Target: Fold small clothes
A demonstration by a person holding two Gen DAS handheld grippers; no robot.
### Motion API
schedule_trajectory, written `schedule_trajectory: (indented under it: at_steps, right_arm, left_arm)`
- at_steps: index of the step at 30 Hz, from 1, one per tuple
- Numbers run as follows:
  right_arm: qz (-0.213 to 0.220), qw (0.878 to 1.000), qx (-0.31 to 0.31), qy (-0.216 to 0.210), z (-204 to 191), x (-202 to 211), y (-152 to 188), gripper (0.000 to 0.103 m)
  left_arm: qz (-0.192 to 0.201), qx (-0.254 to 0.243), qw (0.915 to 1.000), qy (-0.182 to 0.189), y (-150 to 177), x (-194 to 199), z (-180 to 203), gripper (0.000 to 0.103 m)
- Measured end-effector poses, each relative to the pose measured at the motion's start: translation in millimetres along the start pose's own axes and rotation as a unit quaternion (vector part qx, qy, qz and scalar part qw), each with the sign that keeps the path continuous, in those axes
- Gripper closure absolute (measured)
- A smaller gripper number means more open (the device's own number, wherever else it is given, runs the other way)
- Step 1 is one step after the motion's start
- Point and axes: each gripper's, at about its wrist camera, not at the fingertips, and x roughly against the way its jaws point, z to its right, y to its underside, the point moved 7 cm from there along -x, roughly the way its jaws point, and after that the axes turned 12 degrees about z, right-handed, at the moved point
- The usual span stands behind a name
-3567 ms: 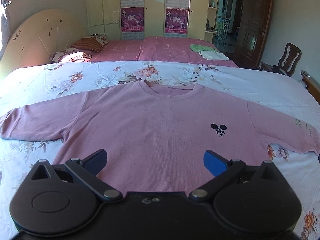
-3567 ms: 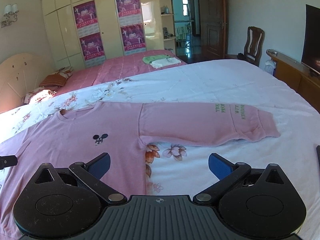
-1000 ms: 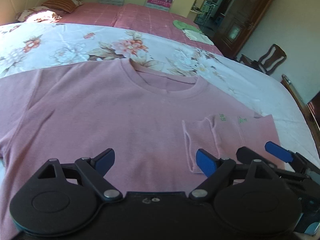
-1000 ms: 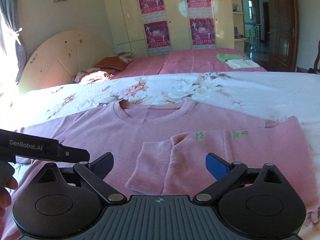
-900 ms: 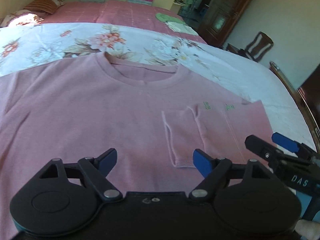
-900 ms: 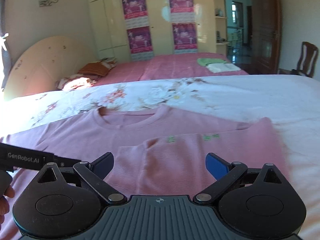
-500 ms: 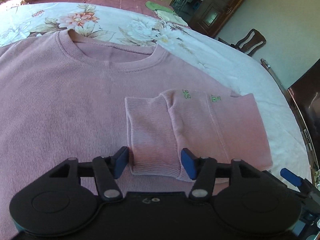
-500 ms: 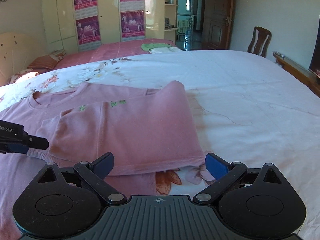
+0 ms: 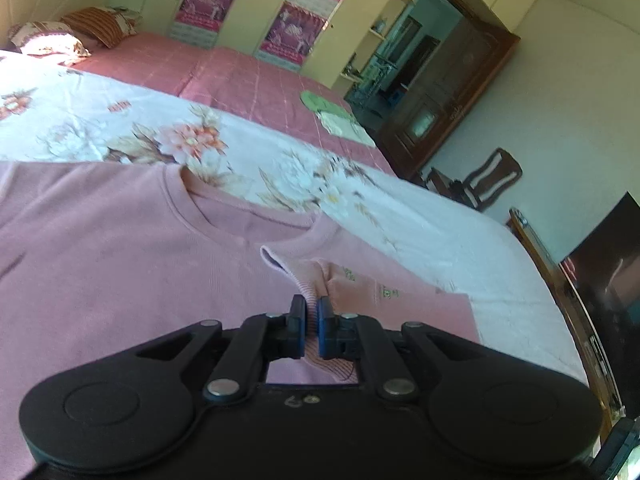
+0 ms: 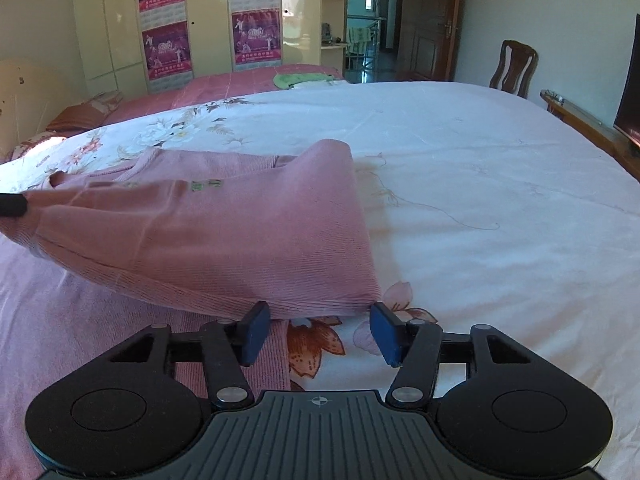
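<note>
Left hand-held gripper [image 9: 311, 322] has its blue pads pinched narrow on the ribbed cuff of the pink sweatshirt's [image 9: 120, 264] folded-over sleeve [image 9: 360, 280], and the cloth rises in a small peak just ahead of the pads. Right hand-held gripper [image 10: 318, 332] stands wide apart, gripping nothing; its fingers [image 10: 256, 326] sit at the near edge of the folded panel of the same pink sweatshirt [image 10: 224, 248], one pad at the hem and the other over the bedsheet. In the right wrist view the panel is lifted at its left end, where the tip of the left tool [image 10: 12, 205] shows at the frame edge, so the cloth tents above the garment's body beneath it. Small green lettering [image 10: 206, 186] marks the sleeve. The sweatshirt lies flat on a bed with a white floral bedsheet [image 10: 480, 200], neckline [image 9: 240, 220] away from the cameras. Beyond it is a second bed with a pink cover [image 9: 224, 76], striped pillows [image 9: 96, 28] at its head and a green and a white folded item [image 10: 304, 78] at its far side. Posters [image 10: 256, 36] hang on pale wardrobe doors, and a wooden chair [image 10: 514, 68] stands by the right wall.
</note>
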Motion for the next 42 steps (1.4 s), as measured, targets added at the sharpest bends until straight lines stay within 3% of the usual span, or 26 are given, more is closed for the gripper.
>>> schedule_trajectory:
  at_steps: [3, 7, 10, 11, 12, 13, 17, 19, 22, 23, 24, 25, 26, 27, 28, 34, 36, 38, 42]
  right_arm:
    - [0.004, 1.0, 0.008, -0.002, -4.5, -0.2, -1.4, 0.047]
    - [0.0, 1.0, 0.012, -0.014, -11.5, -4.9, -0.4, 0.047]
    - [0.003, 1.0, 0.009, -0.025, -21.6, -12.9, -1.8, 0.047]
    - [0.002, 1.0, 0.013, -0.027, -25.0, -16.5, -2.4, 0.058]
    - [-0.003, 0.999, 0.015, -0.03, -27.8, -20.6, -2.5, 0.085]
    - [-0.005, 0.999, 0.014, -0.032, -29.1, -22.6, -2.3, 0.093]
    - [-0.004, 1.0, 0.0, -0.012, -12.8, -22.3, 2.8, 0.094]
    - [-0.014, 0.999, -0.029, -0.019, -3.1, -22.8, 7.9, 0.094]
    - [-0.026, 0.999, -0.008, -0.028, -8.0, -16.9, 5.3, 0.094]
    - [-0.03, 0.999, -0.018, -0.031, -5.0, -12.9, 5.1, 0.094]
    - [-0.032, 0.998, -0.028, -0.035, -1.9, -7.2, 4.8, 0.092]
    - [-0.027, 0.998, -0.035, -0.038, 0.6, -0.5, 3.5, 0.087]
    - [-0.013, 0.998, -0.04, -0.04, 3.0, 8.8, 0.1, 0.06]
    - [0.004, 0.998, -0.04, -0.04, 4.3, 16.0, -5.0, 0.025]
    - [0.021, 0.998, -0.036, -0.038, 4.3, 20.6, -11.8, 0.016]
    - [0.027, 0.997, -0.052, -0.052, -6.3, -24.6, -51.5, 0.016]
    - [0.015, 0.997, -0.056, -0.054, -11.2, -50.5, -59.1, 0.036]
    - [-0.004, 0.996, -0.071, -0.061, -15.4, -75.0, -64.1, 0.046]
    - [-0.016, 0.996, -0.079, -0.043, -13.3, -118.5, -74.2, 0.047]
  left_arm:
    - [0.023, 0.012, 0.9991, -0.033, -15.2, 9.4, -27.3, 0.098]
    - [0.022, 0.011, 0.9967, -0.077, -18.5, 12.6, -66.2, 0.098]
    - [0.016, 0.012, 0.9957, -0.09, -14.2, 12.2, -81.9, 0.098]
    - [0.015, 0.008, 0.9955, -0.093, -12.1, 12.3, -83.2, 0.098]
    - [0.014, 0.006, 0.9953, -0.096, -9.7, 12.0, -84.5, 0.098]
    - [0.013, 0.007, 0.9953, -0.096, -7.9, 12.6, -85.5, 0.098]
    - [0.007, -0.008, 0.9946, -0.103, 0.0, 11.2, -86.3, 0.098]
    - [-0.013, -0.023, 0.9928, -0.117, 10.5, 2.0, -91.0, 0.098]
    - [-0.029, -0.049, 0.9899, -0.13, 19.8, 0.6, -93.7, 0.097]
    - [-0.028, -0.056, 0.9882, -0.14, 19.8, 3.6, -94.5, 0.092]
    - [-0.025, -0.057, 0.987, -0.148, 18.6, 8.0, -95.9, 0.081]
    - [-0.015, -0.055, 0.9863, -0.155, 15.6, 14.9, -97.8, 0.075]
    - [-0.003, -0.054, 0.9854, -0.161, 12.2, 21.8, -98.6, 0.062]
    - [0.01, -0.057, 0.9848, -0.164, 7.8, 28.6, -97.8, 0.056]
    - [0.019, -0.061, 0.985, -0.16, 3.7, 32.8, -95.0, 0.056]
    - [0.011, -0.091, 0.9901, -0.106, -0.4, 7.0, -57.5, 0.056]
    - [-0.003, -0.095, 0.9903, -0.101, 6.0, -11.8, -53.5, 0.056]
    - [-0.021, -0.094, 0.9899, -0.104, 15.3, -30.2, -56.9, 0.056]
    - [-0.029, -0.099, 0.9876, -0.119, 25.2, -42.6, -72.2, 0.057]
